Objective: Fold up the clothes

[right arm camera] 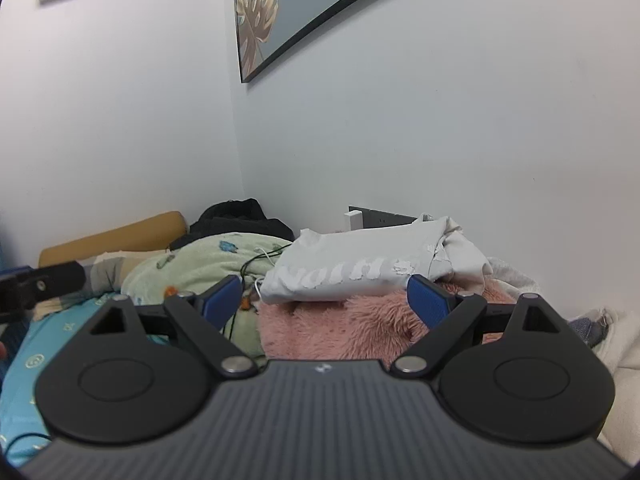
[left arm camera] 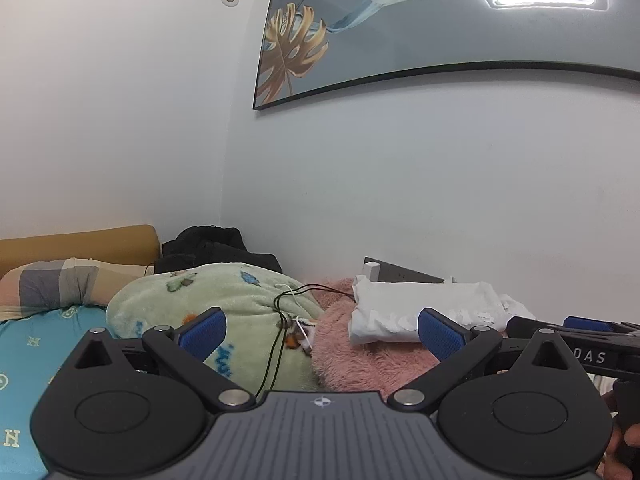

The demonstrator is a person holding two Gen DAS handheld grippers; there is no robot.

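Observation:
A folded white T-shirt (left arm camera: pixel 424 310) with worn lettering lies on a fluffy pink blanket (left arm camera: pixel 372 360) on the bed; it also shows in the right wrist view (right arm camera: pixel 360 268). My left gripper (left arm camera: pixel 320 332) is open and empty, a little short of the shirt and to its left. My right gripper (right arm camera: pixel 324 300) is open and empty, just in front of the shirt. The right gripper also shows at the right edge of the left wrist view (left arm camera: pixel 576 336). The left gripper shows at the left edge of the right wrist view (right arm camera: pixel 36 284).
A green patterned blanket (left arm camera: pixel 208 300) with thin cables (left arm camera: pixel 280 320) lies left of the pink one. A dark garment (left arm camera: pixel 212 248) sits by the wall corner. A pillow (left arm camera: pixel 60 284), a blue sheet (left arm camera: pixel 36 360), a mustard headboard (left arm camera: pixel 80 244) and a framed picture (left arm camera: pixel 440 28) surround them.

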